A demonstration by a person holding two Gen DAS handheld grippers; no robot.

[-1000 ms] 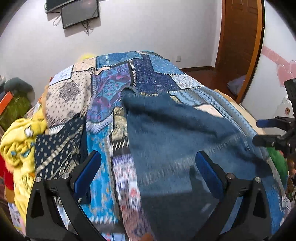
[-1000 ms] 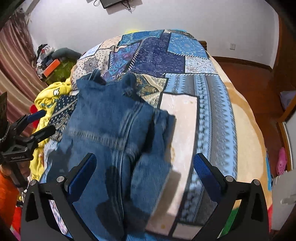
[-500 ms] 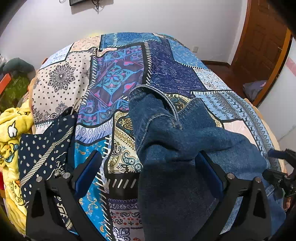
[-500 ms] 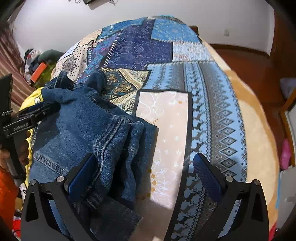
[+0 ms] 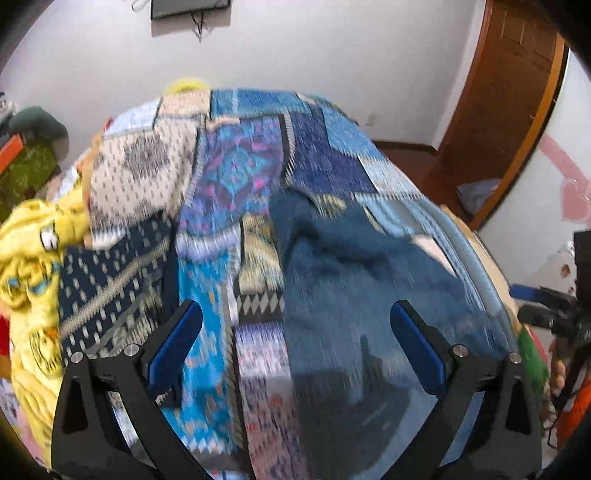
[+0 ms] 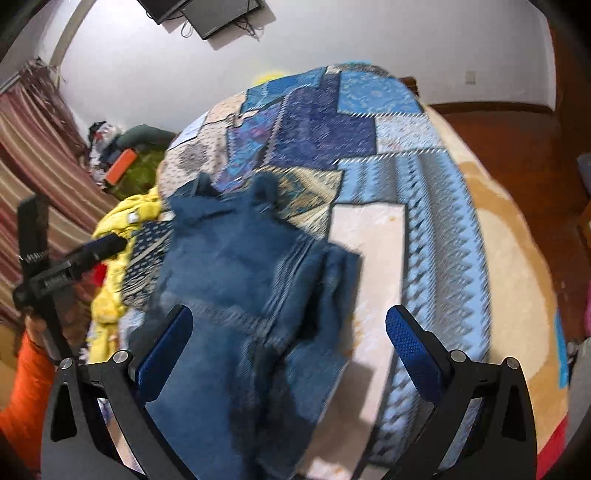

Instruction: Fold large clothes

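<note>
Jeans [image 6: 240, 295] lie on the bedspread [image 6: 369, 258], right under my tongs, waistband end twd the far wall, legs running back twd me. My right gripper [image 6: 288, 347] hangs above them, nothing btwn its fingers; my left gripper [image 5: 295, 343] hangs over the jeans' left edge, likewise w/ nothing btwn. From the right cam, left gripper is off to the left, beside the bed. Patterned cloth [image 5: 110, 288] lies just left of the jeans on the bed; a heaped garment [image 5: 29, 280] is further left at the bed's edge. Screen [image 6: 207, 14] on the wall behind the bed. Door [image 5: 506, 103] far right.
</note>
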